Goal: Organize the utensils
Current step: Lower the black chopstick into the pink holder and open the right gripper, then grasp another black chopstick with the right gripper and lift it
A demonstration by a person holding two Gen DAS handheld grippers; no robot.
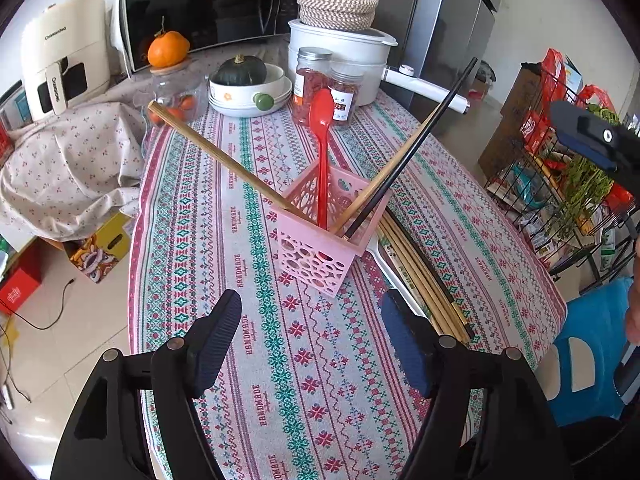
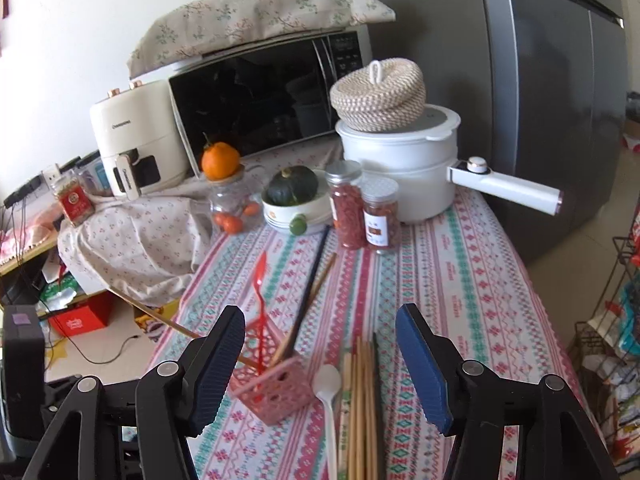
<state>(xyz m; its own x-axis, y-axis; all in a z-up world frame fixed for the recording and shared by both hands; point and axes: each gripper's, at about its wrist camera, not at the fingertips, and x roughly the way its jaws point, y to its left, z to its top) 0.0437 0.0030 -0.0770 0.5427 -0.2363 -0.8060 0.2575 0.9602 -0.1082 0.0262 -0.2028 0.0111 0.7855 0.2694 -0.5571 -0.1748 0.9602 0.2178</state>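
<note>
A pink perforated utensil basket [image 1: 320, 236] stands on the patterned tablecloth [image 1: 280, 360]. It holds a red spoon [image 1: 323, 128], a wooden chopstick [image 1: 216, 156] that leans left, and a black chopstick [image 1: 420, 140] with a wooden one that lean right. Several wooden chopsticks [image 1: 424, 280] lie on the cloth right of the basket. My left gripper [image 1: 312, 340] is open and empty, just in front of the basket. My right gripper [image 2: 320, 364] is open and empty above the loose chopsticks [image 2: 362, 408], a white spoon [image 2: 328, 392] and the basket [image 2: 272, 388].
At the table's back stand two spice jars [image 1: 324, 84], a bowl with a green squash [image 1: 248, 84], a glass jar with an orange [image 1: 172, 80], a white pot with a woven lid [image 1: 340, 40], a microwave [image 1: 208, 8] and an air fryer [image 1: 64, 68]. A wire rack [image 1: 568, 184] stands to the right.
</note>
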